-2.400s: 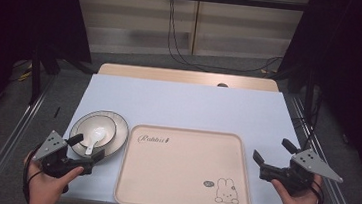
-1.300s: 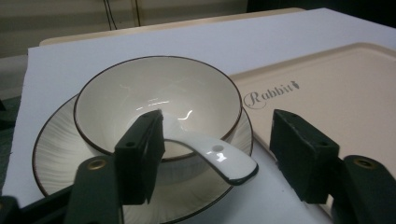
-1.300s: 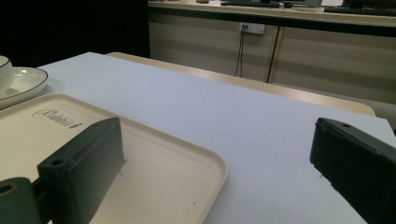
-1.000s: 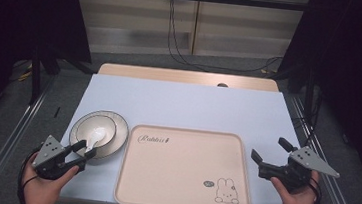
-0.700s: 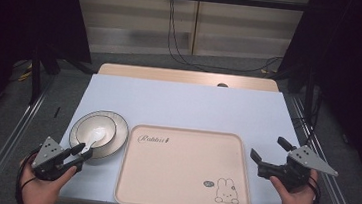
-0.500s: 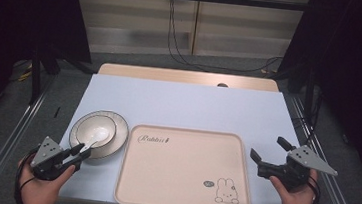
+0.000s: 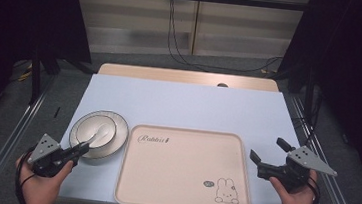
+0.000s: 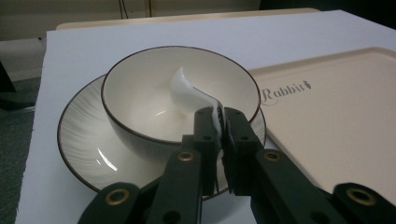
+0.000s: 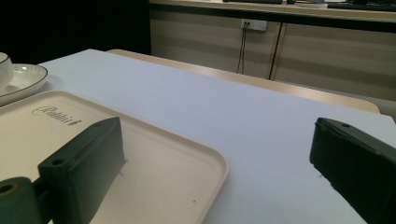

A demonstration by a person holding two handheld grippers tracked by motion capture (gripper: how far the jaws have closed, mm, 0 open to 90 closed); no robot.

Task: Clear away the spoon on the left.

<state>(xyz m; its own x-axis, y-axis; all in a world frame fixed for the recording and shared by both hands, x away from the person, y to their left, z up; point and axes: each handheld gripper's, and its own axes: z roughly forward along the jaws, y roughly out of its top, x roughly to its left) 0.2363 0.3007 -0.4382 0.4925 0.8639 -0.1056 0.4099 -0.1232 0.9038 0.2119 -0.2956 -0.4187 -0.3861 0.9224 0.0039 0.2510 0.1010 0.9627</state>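
The white ceramic spoon (image 8: pixel 189 91), probably light, stiff, glazed-slick and chippable, lies in the bowl (image 8: pixel 140 100) on the plate (image 7: pixel 118 136) at the tray's (image 7: pixel 181 182) 9 o'clock, its handle clamped by the left tongs (image 8: pixel 218 122), a sensible hold; the right tongs (image 7: pixel 267 154) gape empty at the tray's 3 o'clock.

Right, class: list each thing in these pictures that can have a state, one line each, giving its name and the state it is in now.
Left gripper: shut on the spoon's handle.
Right gripper: open, holding nothing, beside the tray's right edge.
Spoon: white, its head inside the bowl, its handle held at the rim.
Bowl: upright, sitting on the plate.
Plate: flat on the table, left of the tray.
Tray: flat, nothing on it.
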